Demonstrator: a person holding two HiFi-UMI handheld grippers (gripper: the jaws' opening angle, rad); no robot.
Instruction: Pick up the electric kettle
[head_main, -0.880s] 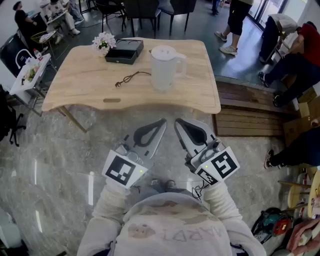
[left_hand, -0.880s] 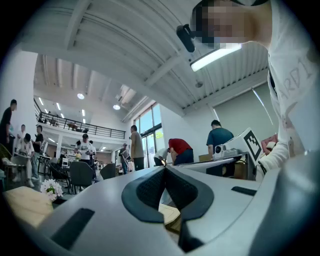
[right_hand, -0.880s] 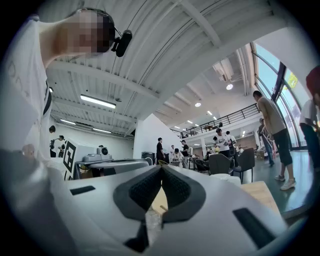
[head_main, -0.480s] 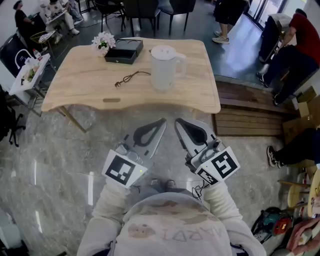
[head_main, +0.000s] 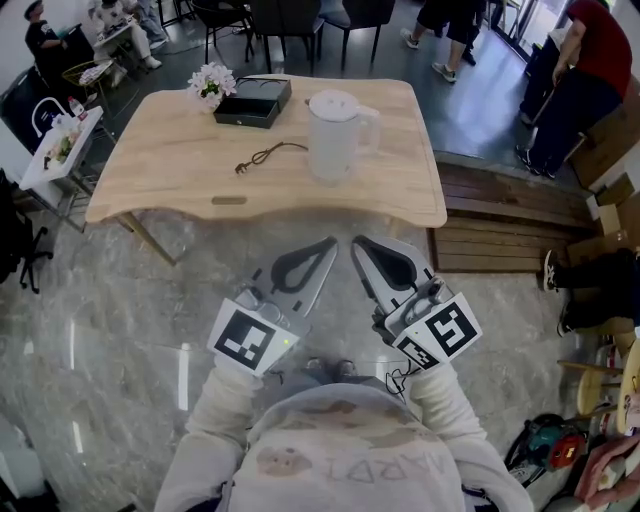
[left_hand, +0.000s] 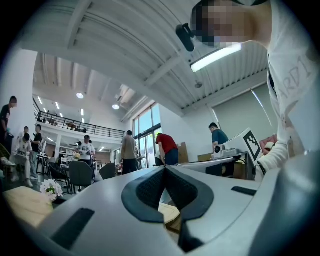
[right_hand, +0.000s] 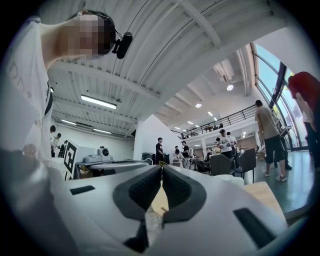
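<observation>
A white electric kettle (head_main: 336, 135) with a lid and a handle on its right stands upright on the wooden table (head_main: 180, 160), right of centre. A dark cord (head_main: 262, 155) lies on the table left of it. My left gripper (head_main: 329, 241) and right gripper (head_main: 355, 241) hover side by side over the floor, short of the table's near edge and well apart from the kettle. Both are shut with nothing between their tips. In the left gripper view the jaws (left_hand: 165, 168) meet; in the right gripper view the tips (right_hand: 161, 166) also meet, and the kettle's top (right_hand: 230, 176) shows just behind them.
A black box (head_main: 253, 101) and a small bunch of white flowers (head_main: 210, 82) sit at the table's far left. Dark chairs (head_main: 285, 20) stand behind the table. People (head_main: 580, 70) stand at the upper right. Wooden steps (head_main: 500, 215) lie right of the table.
Both grippers have kept still. The people at the upper right have moved about, and the view has shifted slightly.
</observation>
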